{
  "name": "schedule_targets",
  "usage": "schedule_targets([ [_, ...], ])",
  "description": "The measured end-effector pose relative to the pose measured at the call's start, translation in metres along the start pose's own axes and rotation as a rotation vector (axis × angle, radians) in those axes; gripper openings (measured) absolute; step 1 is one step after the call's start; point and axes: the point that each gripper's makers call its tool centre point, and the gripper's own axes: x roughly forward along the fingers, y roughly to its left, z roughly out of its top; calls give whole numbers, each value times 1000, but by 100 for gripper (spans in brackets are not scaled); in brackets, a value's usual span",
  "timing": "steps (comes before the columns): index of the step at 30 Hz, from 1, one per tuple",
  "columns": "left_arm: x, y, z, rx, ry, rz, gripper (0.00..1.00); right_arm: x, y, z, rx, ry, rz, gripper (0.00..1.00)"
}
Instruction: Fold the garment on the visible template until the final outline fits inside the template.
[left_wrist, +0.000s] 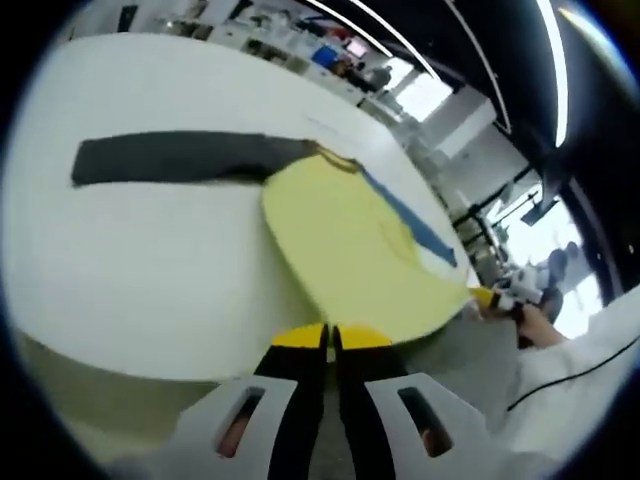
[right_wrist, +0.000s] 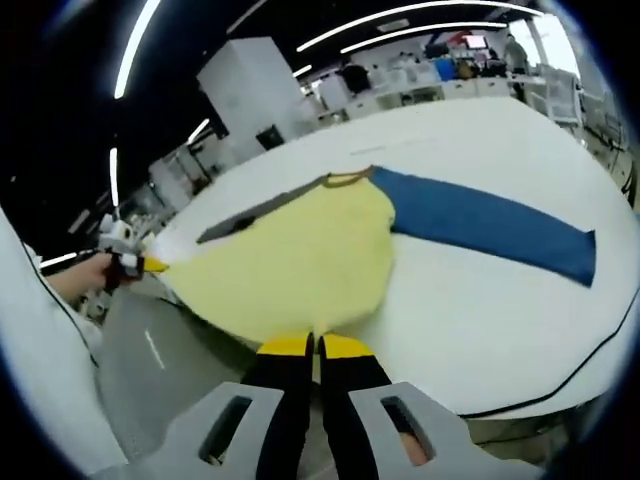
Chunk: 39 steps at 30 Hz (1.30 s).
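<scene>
A yellow garment (left_wrist: 350, 240) lies spread over a white table (left_wrist: 150, 260), with a dark grey sleeve (left_wrist: 180, 158) stretched out one way and a blue sleeve (left_wrist: 415, 222) the other. My left gripper (left_wrist: 328, 336) is shut on the yellow hem at the table's near edge. In the right gripper view, the yellow body (right_wrist: 300, 260) runs from my right gripper (right_wrist: 312, 346), shut on the hem, toward the collar, with the blue sleeve (right_wrist: 490, 230) at right and the grey sleeve (right_wrist: 240, 222) at left. The left gripper (right_wrist: 150, 265) holds the other hem corner there. The right gripper (left_wrist: 488, 297) shows on the hem's far corner.
The white table (right_wrist: 500, 320) ends just in front of both grippers, with grey floor (right_wrist: 150, 360) below. A thin black cable (right_wrist: 600, 350) follows its rim. A hand (left_wrist: 540, 325) and a white sleeve (left_wrist: 590, 370) are close by. Shelves and desks stand far behind.
</scene>
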Motion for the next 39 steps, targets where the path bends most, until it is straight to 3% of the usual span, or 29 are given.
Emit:
schedule_targets([
  [4,7,9,-14,1,52,20,0,5,0,-15,-6,56,-4,3],
  [6,9,12,-20,-4,71,31,0,5,-2,-13,5,53,-1,3],
  [11,13,17,-29,18,121,47,0,9,-5,-22,-26,128,-6,3],
  [27,26,37,-50,103,265,116,0,28,-9,-58,-9,437,13,3],
  [39,32,42,-57,117,338,151,0,34,-9,-71,-27,569,-3,3],
])
